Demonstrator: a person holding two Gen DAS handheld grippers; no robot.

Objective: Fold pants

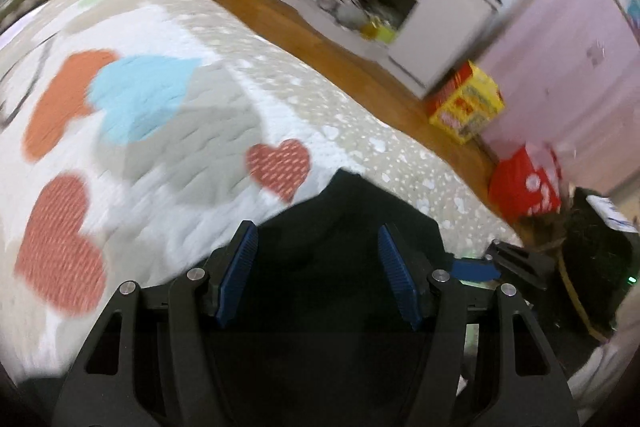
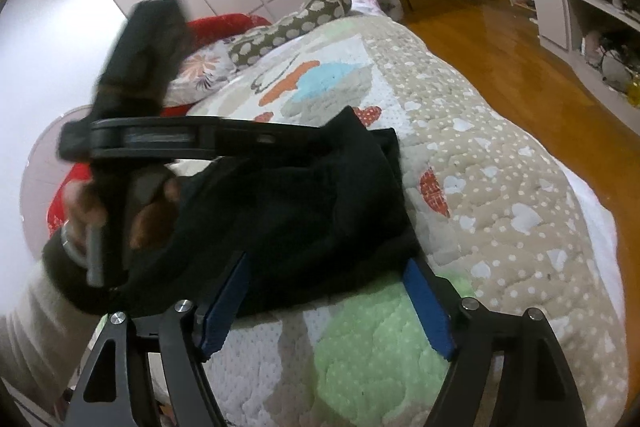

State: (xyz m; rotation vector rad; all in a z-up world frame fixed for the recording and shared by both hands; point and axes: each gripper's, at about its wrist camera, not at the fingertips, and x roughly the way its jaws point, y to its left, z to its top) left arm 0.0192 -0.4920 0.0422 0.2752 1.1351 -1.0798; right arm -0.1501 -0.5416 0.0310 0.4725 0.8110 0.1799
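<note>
- Black pants (image 2: 304,203) lie bunched on the quilt (image 2: 500,187) near the bed's edge.
- Left gripper (image 1: 316,267) and right gripper (image 2: 332,291): both jaws wide, nothing held.
- Risk: a pinch catches one layer only, or quilt too; the fold skews.

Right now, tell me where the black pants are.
The black pants lie bunched on the heart-patterned quilt, mid-frame in the right wrist view, just ahead of the open right tool, near the bed's floor-side edge.
</note>
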